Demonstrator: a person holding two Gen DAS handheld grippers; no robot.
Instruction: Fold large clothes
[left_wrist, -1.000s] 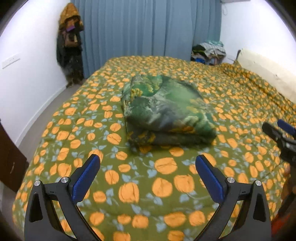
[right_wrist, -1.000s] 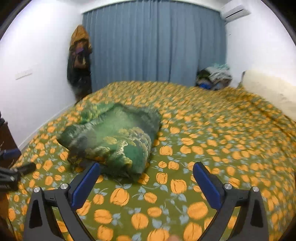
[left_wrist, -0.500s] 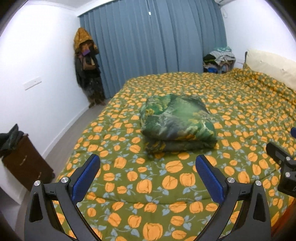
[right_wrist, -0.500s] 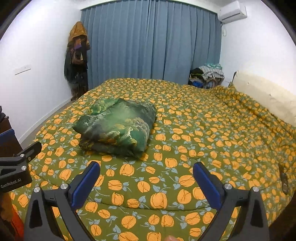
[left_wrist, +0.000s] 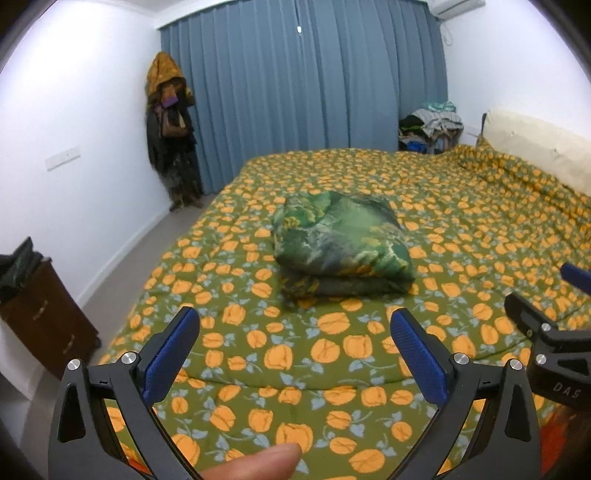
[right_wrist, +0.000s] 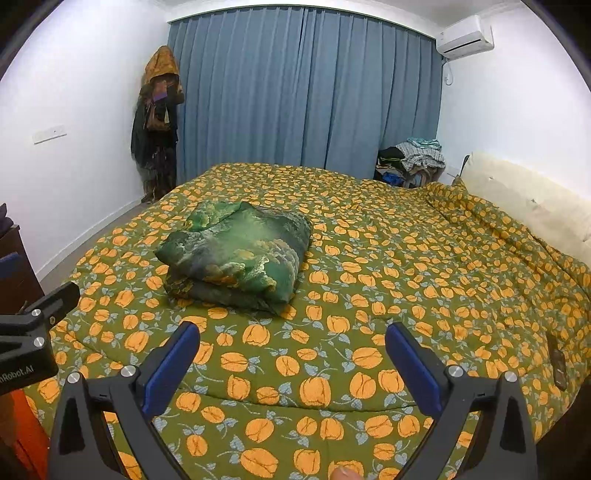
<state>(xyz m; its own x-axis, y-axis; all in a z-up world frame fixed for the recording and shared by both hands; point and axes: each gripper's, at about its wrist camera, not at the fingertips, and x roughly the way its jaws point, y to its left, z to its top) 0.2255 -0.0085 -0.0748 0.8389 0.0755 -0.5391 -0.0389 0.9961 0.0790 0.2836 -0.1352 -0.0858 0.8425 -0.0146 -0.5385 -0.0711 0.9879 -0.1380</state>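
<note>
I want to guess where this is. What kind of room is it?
Most likely a bedroom in a home. A big bed with an orange-flowered cover fills it, a cream headboard sits at one end, and long blue curtains cover the far wall.

Folded green garment on bedspread; right gripper agape, seemingly empty.

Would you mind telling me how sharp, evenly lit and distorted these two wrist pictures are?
Left wrist view: strong fisheye bending of the walls, dark corner vignette, white wall washed out, folded green garment slightly soft, a blurred fingertip at the bottom edge. Right wrist view: same barrel distortion, bright walls, the garment a little soft, the orange-flowered bedspread clear, shadows soft.
</note>
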